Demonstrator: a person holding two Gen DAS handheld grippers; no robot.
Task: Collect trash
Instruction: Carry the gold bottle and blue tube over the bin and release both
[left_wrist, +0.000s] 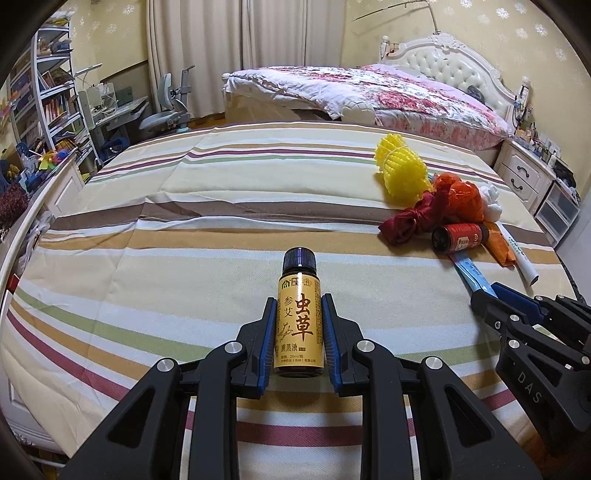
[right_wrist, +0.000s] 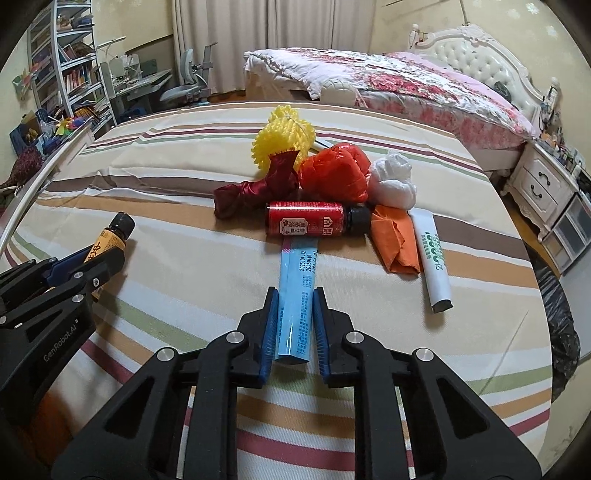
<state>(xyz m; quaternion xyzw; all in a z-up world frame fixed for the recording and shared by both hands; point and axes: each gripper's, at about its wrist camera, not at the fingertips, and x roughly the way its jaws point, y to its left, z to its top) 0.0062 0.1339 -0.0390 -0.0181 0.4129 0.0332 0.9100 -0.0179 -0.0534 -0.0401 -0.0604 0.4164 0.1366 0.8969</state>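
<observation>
A small brown bottle with a yellow label (left_wrist: 298, 314) is clamped between the blue pads of the left gripper (left_wrist: 299, 301), its dark cap pointing away from the camera and its base lying back between the jaws. The jaws are drawn in narrowly on the bottle's sides. In the right wrist view the same bottle is seen at the far left, held clear of the heap.

The right gripper (right_wrist: 295, 293) is closed on a flat light-blue sachet (right_wrist: 297, 291) printed with dates — the pads are pressed against both long edges, and the near end of the sachet reaches back between the jaws. Its far end is tucked under a red-labelled bottle (right_wrist: 314, 221) that lies on its side across it.

Behind that bottle the rest of the trash is heaped together: a dark red crumpled wrapper (right_wrist: 255, 194), a yellow foam fruit net (right_wrist: 280, 138), an orange-red plastic bag (right_wrist: 334, 173) and a white wad of tissue (right_wrist: 391, 181). An orange folded paper (right_wrist: 395, 243) and a white tube with green lettering (right_wrist: 436, 264) lie just to the right, touching one another.

Everything rests on a striped bedsheet (left_wrist: 147, 229) — cream, brown, green and maroon bands. Beyond it a second bed with a floral quilt (left_wrist: 369, 92) and a white tufted headboard (left_wrist: 454, 62) is seen, with a white nightstand (left_wrist: 524, 177) at the right, a bookshelf (left_wrist: 48, 92) and a grey desk chair (left_wrist: 166, 110) at the left, and pale curtains (left_wrist: 221, 37) at the back.
</observation>
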